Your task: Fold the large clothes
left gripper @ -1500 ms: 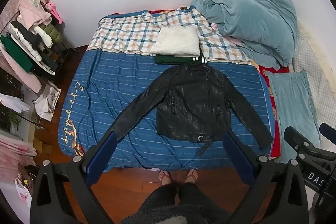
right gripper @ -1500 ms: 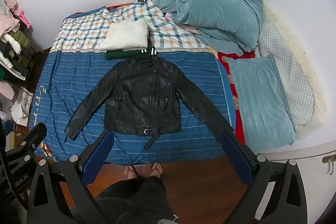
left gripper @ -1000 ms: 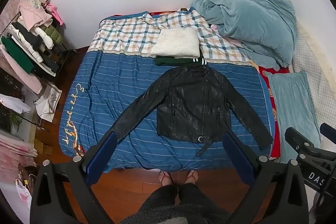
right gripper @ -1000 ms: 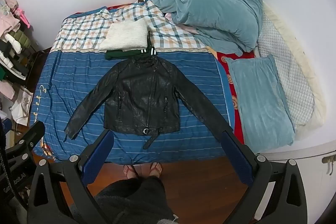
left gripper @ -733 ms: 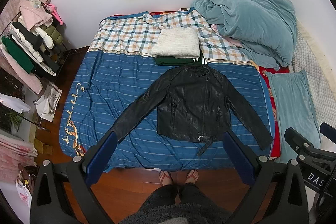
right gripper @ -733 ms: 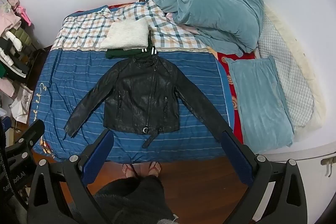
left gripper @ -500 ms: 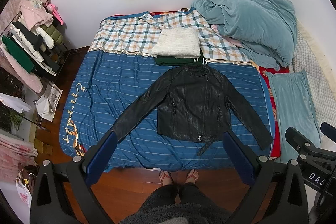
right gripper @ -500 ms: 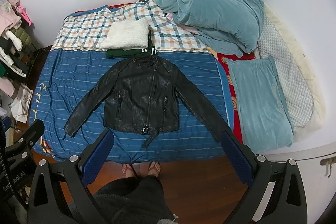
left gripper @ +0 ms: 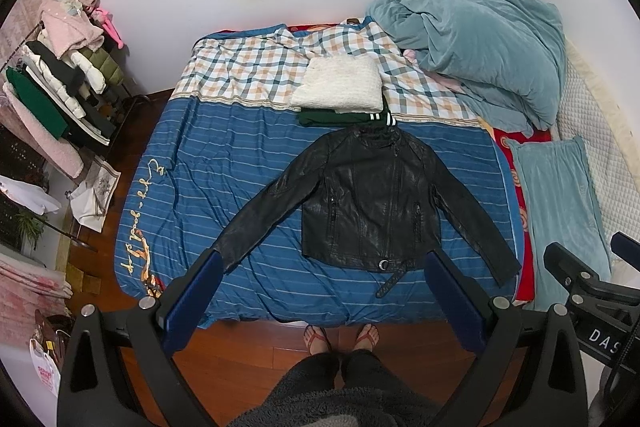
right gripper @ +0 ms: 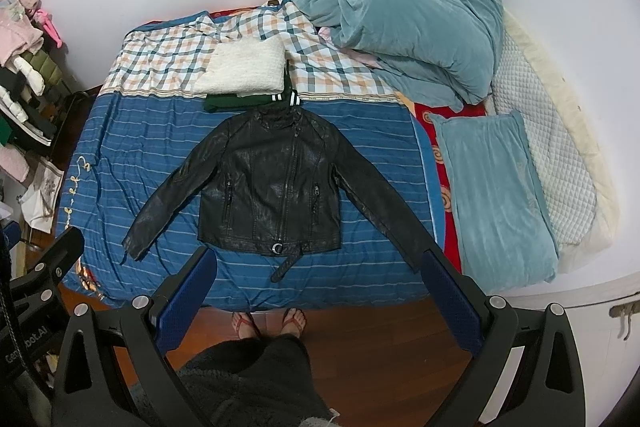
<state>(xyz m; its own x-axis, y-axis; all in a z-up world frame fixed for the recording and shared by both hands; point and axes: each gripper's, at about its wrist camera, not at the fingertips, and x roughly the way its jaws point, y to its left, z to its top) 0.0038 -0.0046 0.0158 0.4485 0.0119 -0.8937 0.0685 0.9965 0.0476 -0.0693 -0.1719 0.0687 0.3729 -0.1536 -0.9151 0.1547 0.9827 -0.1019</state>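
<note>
A black leather jacket [left gripper: 370, 203] lies flat, front up, sleeves spread, on the blue striped bed cover [left gripper: 224, 163]; it also shows in the right wrist view [right gripper: 272, 195]. My left gripper [left gripper: 324, 267] is open and empty, held high above the bed's near edge. My right gripper [right gripper: 320, 263] is open and empty, held high as well. Each gripper shows at the edge of the other's view. Both are well apart from the jacket.
A folded white fuzzy garment [left gripper: 340, 89] on a folded green one [left gripper: 328, 117] lies just behind the jacket's collar. A teal duvet [left gripper: 480, 43] and teal pillow [left gripper: 560, 195] are at right. A clothes rack [left gripper: 52, 83] stands left. The person's feet [left gripper: 340, 337] are on the wooden floor.
Only slight camera drift; the jacket and both open grippers stand as before.
</note>
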